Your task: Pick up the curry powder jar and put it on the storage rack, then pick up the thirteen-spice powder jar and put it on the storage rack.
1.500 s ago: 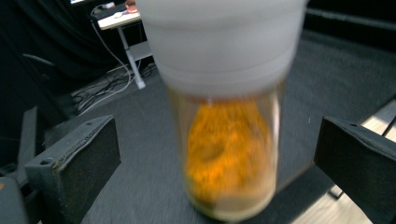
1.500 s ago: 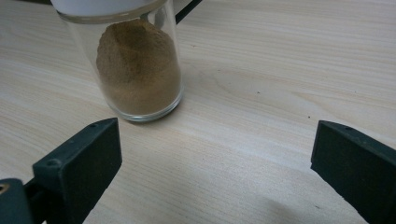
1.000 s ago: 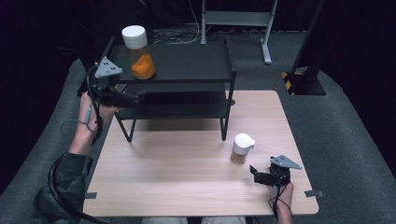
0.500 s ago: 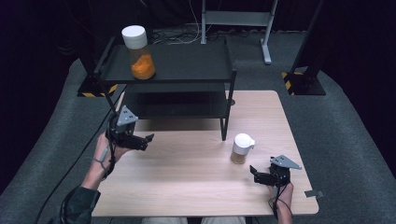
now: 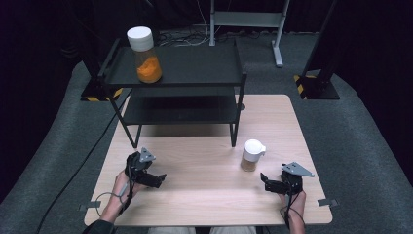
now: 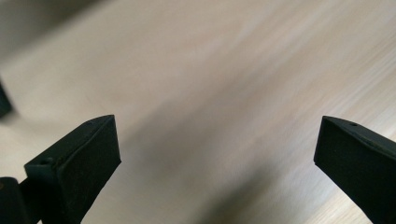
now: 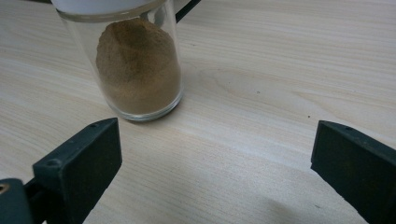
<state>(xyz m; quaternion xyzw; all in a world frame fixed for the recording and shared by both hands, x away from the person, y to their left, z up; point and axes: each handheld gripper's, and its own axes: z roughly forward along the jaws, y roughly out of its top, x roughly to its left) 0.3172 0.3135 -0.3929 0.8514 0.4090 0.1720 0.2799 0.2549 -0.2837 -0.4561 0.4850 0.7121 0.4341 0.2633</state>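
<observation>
A glass jar of orange powder (image 5: 144, 56) with a white lid stands on the top shelf of a black two-tier rack (image 5: 204, 73). A smaller white-capped jar of brown powder (image 5: 252, 155) stands on the wooden table (image 5: 204, 195); the right gripper view has it (image 7: 140, 65) close ahead, left of centre. My left gripper (image 5: 159, 179) rests low at the table's front left, open, with bare wood between its jaws (image 6: 215, 154). At the front right my right gripper (image 5: 264, 182) is open too (image 7: 215, 158), pointing at the brown jar a short way off.
The rack's legs (image 5: 234, 131) stand on the far half of the table, with a lower shelf (image 5: 180, 109) under the top one. Cables trail from both grippers. Dark carpet and stand bases (image 5: 316, 87) surround the table.
My left gripper has come down from beside the rack's top shelf to the table's front left. The orange jar stays on the shelf. The right gripper has not moved.
</observation>
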